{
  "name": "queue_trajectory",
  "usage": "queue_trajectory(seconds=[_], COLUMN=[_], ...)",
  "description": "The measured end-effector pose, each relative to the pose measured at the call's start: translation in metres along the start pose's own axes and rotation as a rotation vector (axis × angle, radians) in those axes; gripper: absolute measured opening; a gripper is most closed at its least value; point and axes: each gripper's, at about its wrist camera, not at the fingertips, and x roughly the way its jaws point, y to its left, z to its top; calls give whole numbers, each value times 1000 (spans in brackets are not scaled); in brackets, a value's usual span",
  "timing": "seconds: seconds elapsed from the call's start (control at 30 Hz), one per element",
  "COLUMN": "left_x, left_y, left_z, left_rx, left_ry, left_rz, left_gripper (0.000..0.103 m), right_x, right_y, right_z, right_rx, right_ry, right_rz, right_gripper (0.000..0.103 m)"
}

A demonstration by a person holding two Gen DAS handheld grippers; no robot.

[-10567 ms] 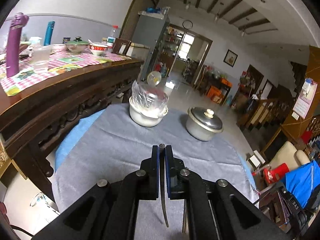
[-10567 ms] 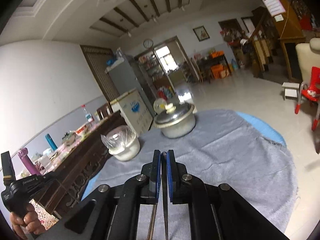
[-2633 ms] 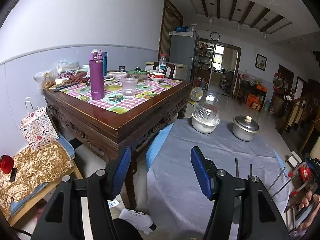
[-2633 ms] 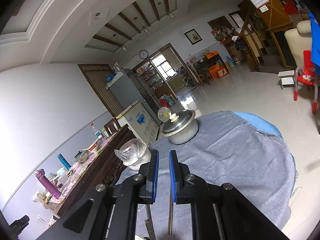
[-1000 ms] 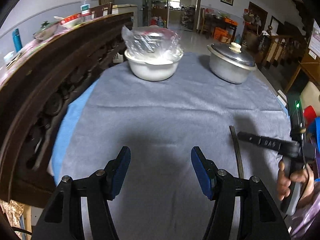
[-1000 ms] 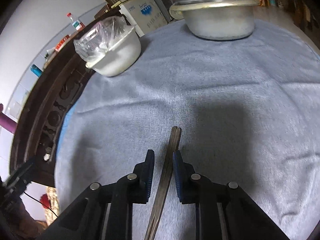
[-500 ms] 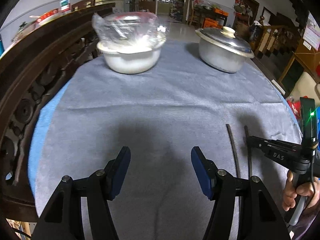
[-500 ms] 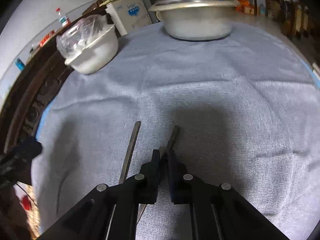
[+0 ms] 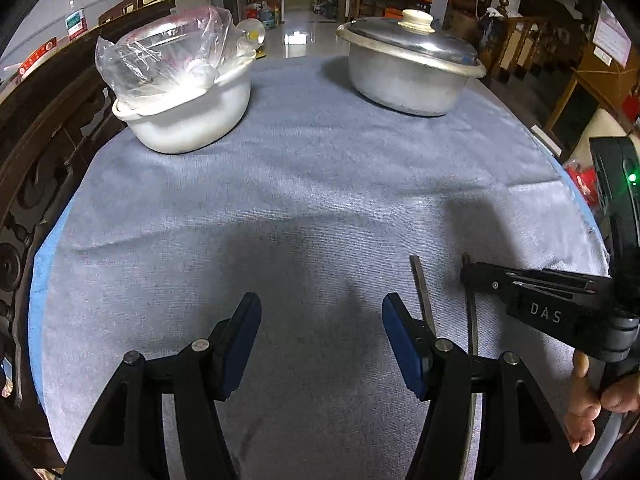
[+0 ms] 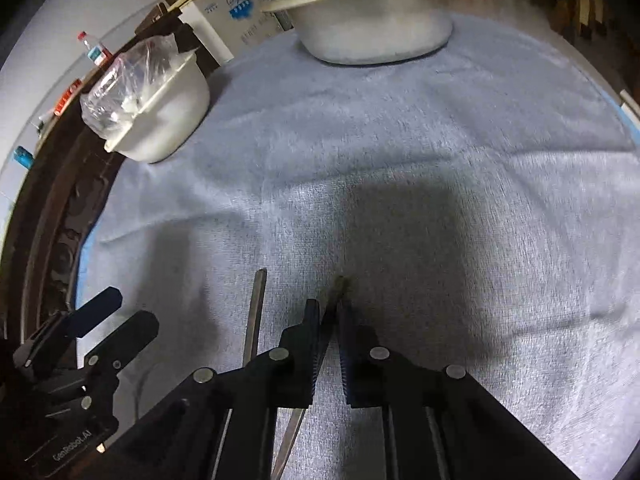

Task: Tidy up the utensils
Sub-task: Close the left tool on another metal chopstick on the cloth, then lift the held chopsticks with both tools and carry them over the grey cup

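Two thin metal utensils lie on the grey cloth (image 9: 320, 184). My right gripper (image 10: 329, 307) is shut on one utensil handle (image 10: 340, 283), whose tip pokes out past the pads; this utensil (image 9: 471, 312) also shows in the left wrist view, gripped by the right gripper (image 9: 466, 272). The other utensil (image 10: 256, 312) lies flat to its left, and shows in the left wrist view (image 9: 420, 288) just beyond my left gripper's right finger. My left gripper (image 9: 320, 308) is open and empty, low over the cloth; it shows in the right wrist view (image 10: 120, 312).
A white bowl (image 9: 188, 116) with a clear plastic bag stands at the back left. A lidded metal pot (image 9: 408, 68) stands at the back right. A dark carved wooden table (image 9: 36, 128) borders the left side. The cloth's right edge (image 9: 576, 196) drops off to the floor.
Both grippers have moved forward and lower over the cloth. The right gripper stays shut on its utensil beside the other one. The left gripper stays open.
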Motion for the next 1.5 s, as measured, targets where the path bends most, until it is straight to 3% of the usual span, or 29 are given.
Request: queue_trajectory(seconds=[0.2,0.5,0.7,0.8,0.93,1.07,1.23,1.5], left_x=[13,50,59,59,60,57,34,-31], left_y=[-14,-45,-52,-56,-56,-45,-28,1], left_z=[8,19,27,28,30,26,17,11], left_rx=[11,17,34,63,99,55,15,-31], left_ry=[43,153,157,141,129,131,77,-69], left_rz=[-52,-107,-94,-58,-64,-118,-124,-47], left_gripper=[58,57,57,41,10,6,5,5], right_x=[-5,-12,-7,-5,-4,-7,-28,-91], right_y=[4,-26,-29,-25,-17,-17,-20,-30], right_z=[-5,-2,7,7,4,-1,-13,-31], right_rx=[-131,-86,-58,-80,-138,-130,-119,-69], right_ry=[-37,-11,50,62,54,36,-44,-240], right_rz=[-108,-67,-60,-82,-115,-97,-45,14], right_gripper=[6,6,8,9,8,7,7,6])
